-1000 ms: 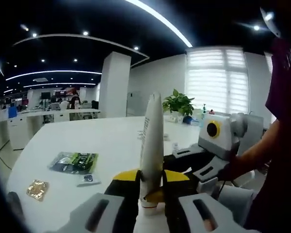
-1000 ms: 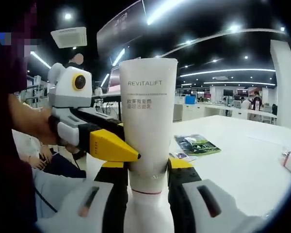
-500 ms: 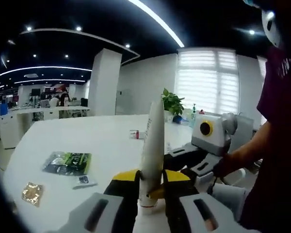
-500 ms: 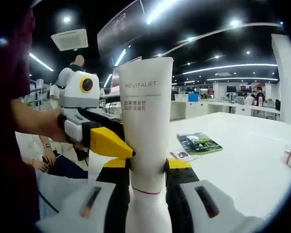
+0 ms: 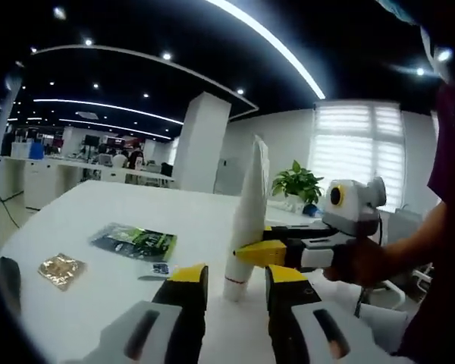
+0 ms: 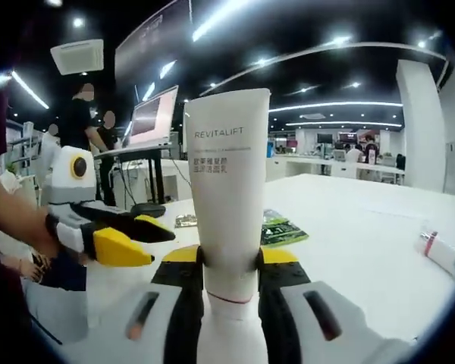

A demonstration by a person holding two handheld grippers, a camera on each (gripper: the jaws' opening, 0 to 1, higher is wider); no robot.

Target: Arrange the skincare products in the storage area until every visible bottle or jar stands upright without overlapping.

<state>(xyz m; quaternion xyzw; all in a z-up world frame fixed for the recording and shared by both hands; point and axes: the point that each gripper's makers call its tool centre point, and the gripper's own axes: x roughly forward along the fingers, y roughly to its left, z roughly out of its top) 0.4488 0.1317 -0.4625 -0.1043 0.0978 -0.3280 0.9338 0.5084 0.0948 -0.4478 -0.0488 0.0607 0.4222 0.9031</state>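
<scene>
A white REVITALIFT tube stands upright, cap down, with my right gripper shut on its lower part. In the left gripper view the same tube is seen edge-on over the white table, its cap low, at or just above the tabletop. The right gripper reaches in from the right and clamps it. My left gripper is open, its yellow-tipped jaws apart and a little short of the tube. From the right gripper view the left gripper hangs at the left, apart from the tube.
A green packet, a gold sachet and a small blue sachet lie on the table to the left. A potted plant stands at the far edge. Another white tube lies at the right. People stand by a screen.
My left gripper has let go of the tube, opened and drawn back from it. The right gripper stays shut on the tube, still upright.
</scene>
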